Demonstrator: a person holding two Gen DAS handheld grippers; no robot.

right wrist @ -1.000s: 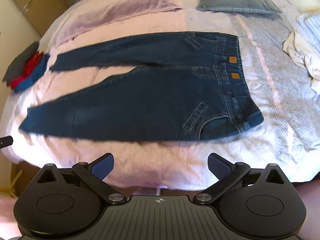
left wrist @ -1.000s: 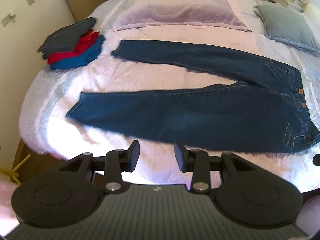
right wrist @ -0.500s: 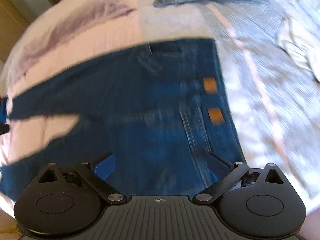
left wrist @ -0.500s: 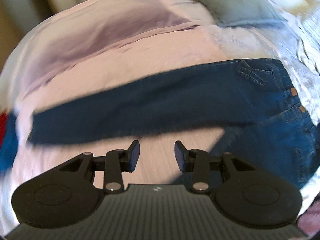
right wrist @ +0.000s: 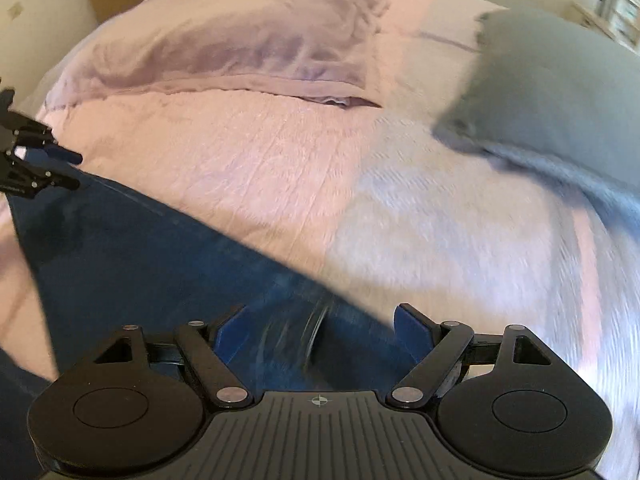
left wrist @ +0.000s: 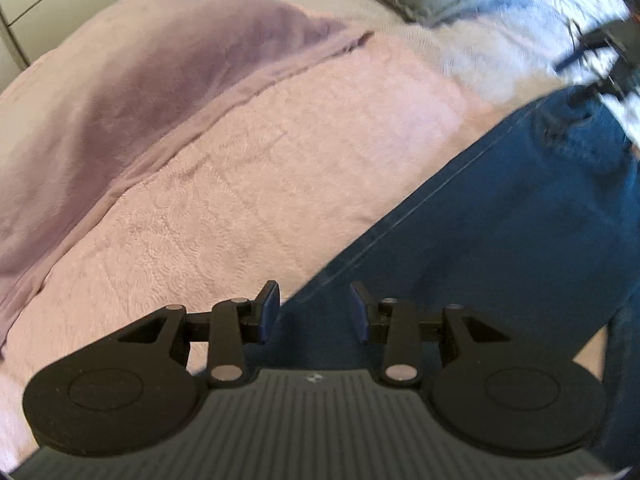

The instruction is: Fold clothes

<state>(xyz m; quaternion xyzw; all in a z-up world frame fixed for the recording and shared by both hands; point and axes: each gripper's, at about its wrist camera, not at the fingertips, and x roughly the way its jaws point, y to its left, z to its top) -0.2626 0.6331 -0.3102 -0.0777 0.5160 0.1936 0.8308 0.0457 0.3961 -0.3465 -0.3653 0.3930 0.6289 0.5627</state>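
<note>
Dark blue jeans (left wrist: 500, 240) lie flat on the pink bedspread (left wrist: 260, 184). My left gripper (left wrist: 316, 312) is open, low over the far edge of the upper trouser leg, its fingers either side of the seam. My right gripper (right wrist: 326, 332) is open wide, low over the far corner of the jeans (right wrist: 140, 248) at the waistband end, denim between its fingers. The left gripper also shows at the left edge of the right wrist view (right wrist: 60, 168), and the right gripper, blurred, at the top right of the left wrist view (left wrist: 600, 52).
A folded lilac blanket (left wrist: 140, 80) lies across the head of the bed, also in the right wrist view (right wrist: 240, 48). A grey pillow (right wrist: 560, 92) sits at the far right. A pale grey-white cover (right wrist: 460, 232) lies right of the jeans.
Both grippers have moved forward across the jeans and down, from above the near bed edge to the far edge of the garment. Both stay open.
</note>
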